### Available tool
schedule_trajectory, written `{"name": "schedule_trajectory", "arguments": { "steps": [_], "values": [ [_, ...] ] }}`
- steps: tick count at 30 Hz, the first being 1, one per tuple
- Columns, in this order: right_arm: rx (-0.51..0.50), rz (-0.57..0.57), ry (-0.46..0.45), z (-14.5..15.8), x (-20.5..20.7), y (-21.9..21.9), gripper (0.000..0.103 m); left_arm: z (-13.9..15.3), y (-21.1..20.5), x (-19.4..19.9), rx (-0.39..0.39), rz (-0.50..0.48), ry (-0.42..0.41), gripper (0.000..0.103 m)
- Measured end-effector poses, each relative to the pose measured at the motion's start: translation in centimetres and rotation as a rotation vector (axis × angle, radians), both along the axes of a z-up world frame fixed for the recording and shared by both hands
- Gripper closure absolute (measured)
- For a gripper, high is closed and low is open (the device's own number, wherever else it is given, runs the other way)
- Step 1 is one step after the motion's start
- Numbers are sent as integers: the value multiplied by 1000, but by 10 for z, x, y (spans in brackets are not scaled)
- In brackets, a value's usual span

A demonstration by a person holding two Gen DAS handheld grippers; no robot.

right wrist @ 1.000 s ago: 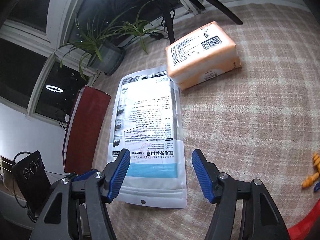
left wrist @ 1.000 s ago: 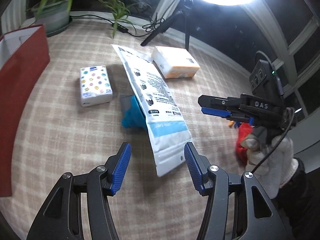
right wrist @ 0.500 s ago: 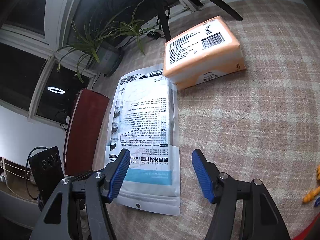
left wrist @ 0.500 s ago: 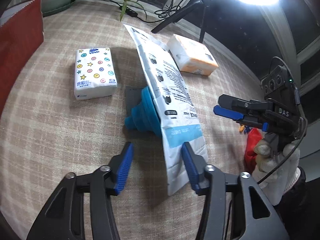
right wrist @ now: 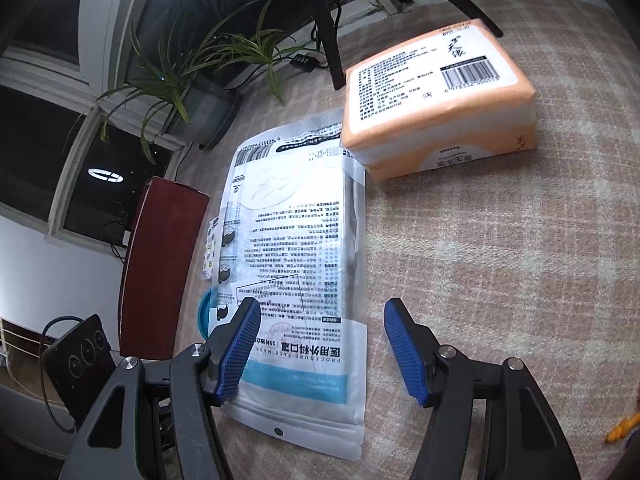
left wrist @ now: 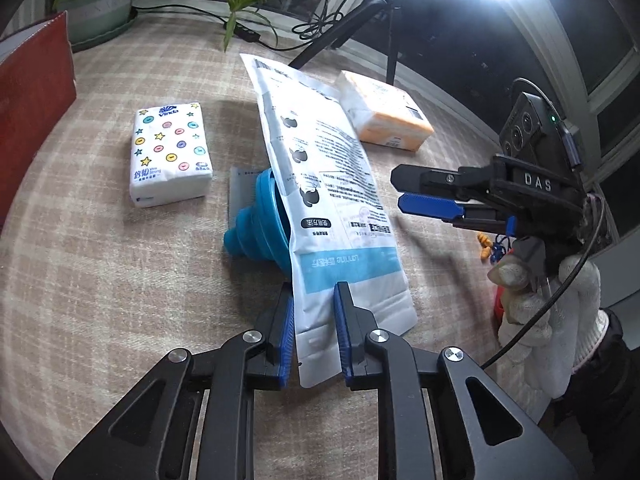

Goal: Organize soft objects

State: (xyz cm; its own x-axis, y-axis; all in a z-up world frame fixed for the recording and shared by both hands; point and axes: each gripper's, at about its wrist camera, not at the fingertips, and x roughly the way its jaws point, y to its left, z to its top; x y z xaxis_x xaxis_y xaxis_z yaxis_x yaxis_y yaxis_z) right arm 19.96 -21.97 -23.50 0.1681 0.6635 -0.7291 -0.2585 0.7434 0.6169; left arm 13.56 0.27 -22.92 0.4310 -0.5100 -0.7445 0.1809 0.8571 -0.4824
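The left tool (left wrist: 314, 334) is clamped on the near end of the white face-mask pouch (left wrist: 328, 184): its two blue pads press the pouch's bottom edge from either side. The pouch is the reference landmark. It extends away from the left tool across the checked tablecloth (left wrist: 100, 280) on the table, tilted, with one long side propped on the blue collapsible funnel (left wrist: 260, 224) that lies beneath it. In the left wrist view, the funnel protrudes from under the pouch's left edge, touching it.

Left of the pouch, apart from it, lies the white tissue pack (left wrist: 170, 156) printed with coloured dots and stars. Further left stands the red box (left wrist: 32, 92). Beyond the pouch's right edge, near its far half, lies the orange tissue pack (left wrist: 386, 114); in the right wrist view this orange tissue pack (right wrist: 440, 92) sits just beside the far right corner of the pouch (right wrist: 300, 256).

The right tool (right wrist: 320, 350) has its pads spread apart and grips nothing. In the right wrist view it hovers above the pouch's near end, with its left pad over the pouch and its right pad over bare tablecloth. In the left wrist view the right tool (left wrist: 430, 194) is right of the pouch, held by a white-gloved hand (left wrist: 552, 308).
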Motion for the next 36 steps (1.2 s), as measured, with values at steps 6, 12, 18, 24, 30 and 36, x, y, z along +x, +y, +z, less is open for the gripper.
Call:
{"name": "schedule_trajectory", "arguments": {
  "steps": [6,12,18,24,30,36],
  "values": [
    [-16,25,1,-1,1,8,42,-4,2,10,35,10,2,86],
    [-27,2,-12,3,3,0,43,-5,-14,21,72,23,-9,85],
    [-27,-35,-4,3,8,-21,42,-2,-34,30,76,16,-14,84],
    [-46,-55,4,3,7,-31,42,0,-41,32,62,-14,2,76],
    [-61,-48,22,0,5,-32,42,3,-24,35,-11,-50,47,62],
    [-4,-70,72,-6,9,-35,42,9,-40,39,52,-99,55,62]
  ]
}}
